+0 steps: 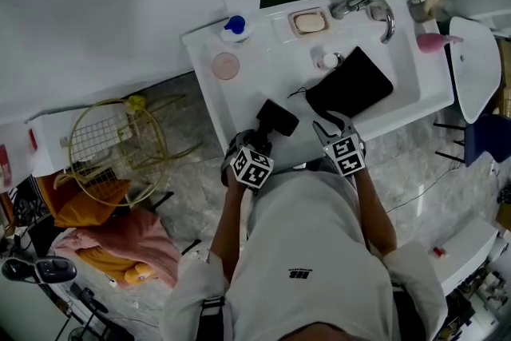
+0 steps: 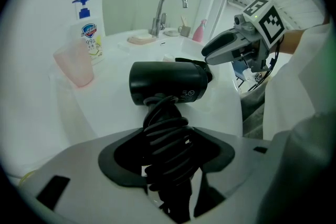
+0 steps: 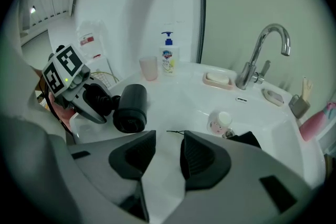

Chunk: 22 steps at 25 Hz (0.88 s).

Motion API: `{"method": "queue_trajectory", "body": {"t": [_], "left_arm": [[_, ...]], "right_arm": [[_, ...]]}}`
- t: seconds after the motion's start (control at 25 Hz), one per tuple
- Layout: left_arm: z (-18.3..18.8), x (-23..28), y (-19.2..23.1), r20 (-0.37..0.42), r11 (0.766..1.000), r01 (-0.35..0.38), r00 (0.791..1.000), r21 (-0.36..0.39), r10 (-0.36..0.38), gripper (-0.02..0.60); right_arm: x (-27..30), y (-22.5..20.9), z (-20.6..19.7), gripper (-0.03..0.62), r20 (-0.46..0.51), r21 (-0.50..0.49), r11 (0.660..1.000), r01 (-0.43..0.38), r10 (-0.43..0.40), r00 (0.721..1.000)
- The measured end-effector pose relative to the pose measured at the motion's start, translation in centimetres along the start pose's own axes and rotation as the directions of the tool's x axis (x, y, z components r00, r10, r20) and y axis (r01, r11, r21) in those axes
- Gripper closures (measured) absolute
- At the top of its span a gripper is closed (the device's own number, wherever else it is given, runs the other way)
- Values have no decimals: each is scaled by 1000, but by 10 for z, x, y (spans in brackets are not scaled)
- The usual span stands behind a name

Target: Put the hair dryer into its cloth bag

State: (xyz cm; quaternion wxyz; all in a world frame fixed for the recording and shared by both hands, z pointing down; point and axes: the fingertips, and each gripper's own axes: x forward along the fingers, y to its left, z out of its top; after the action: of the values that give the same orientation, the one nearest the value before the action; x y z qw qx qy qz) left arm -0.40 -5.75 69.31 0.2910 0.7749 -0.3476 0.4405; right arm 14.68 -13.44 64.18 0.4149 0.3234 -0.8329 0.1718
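Note:
A black hair dryer (image 1: 276, 119) is held just above the white washbasin's front left part, with its cord wound round the handle. My left gripper (image 1: 259, 141) is shut on that wrapped handle; in the left gripper view the dryer (image 2: 168, 83) sticks up from the jaws of this gripper (image 2: 168, 149) with its barrel lying crosswise. The black cloth bag (image 1: 351, 84) lies flat to the right of the dryer. My right gripper (image 1: 331, 124) hovers open at the bag's near corner, nothing between its jaws. In the right gripper view the bag (image 3: 245, 139) and its thin drawstring (image 3: 176, 132) lie just beyond that gripper (image 3: 168, 152).
At the back of the washbasin (image 1: 239, 104) stand a faucet (image 1: 371, 8), a soap dish (image 1: 309, 21), a pump bottle (image 1: 234, 26) and a pink cup (image 1: 226, 65). A small jar (image 1: 328, 60) sits near the bag. A wire basket (image 1: 108, 144) stands on the floor at the left.

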Motion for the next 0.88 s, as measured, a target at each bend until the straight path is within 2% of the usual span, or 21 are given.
{"method": "queue_trajectory", "body": {"t": [0.2, 0.44, 0.68, 0.88], "left_arm": [[12, 7, -4, -18, 1000, -5, 1000, 21, 5, 304], [24, 11, -11, -45, 1000, -26, 999, 0, 26, 304], [31, 15, -18, -75, 998, -52, 996, -41, 49, 304], [38, 19, -24, -91, 996, -63, 994, -65, 57, 304]], "right_arm": [[7, -27, -20, 418, -55, -14, 1000, 4, -5, 998], [22, -47, -44, 418, -170, -128, 990, -56, 33, 985], [39, -51, -68, 442, -313, -227, 956, -188, 111, 943], [50, -52, -86, 448, -410, -251, 924, -287, 167, 897]]}}
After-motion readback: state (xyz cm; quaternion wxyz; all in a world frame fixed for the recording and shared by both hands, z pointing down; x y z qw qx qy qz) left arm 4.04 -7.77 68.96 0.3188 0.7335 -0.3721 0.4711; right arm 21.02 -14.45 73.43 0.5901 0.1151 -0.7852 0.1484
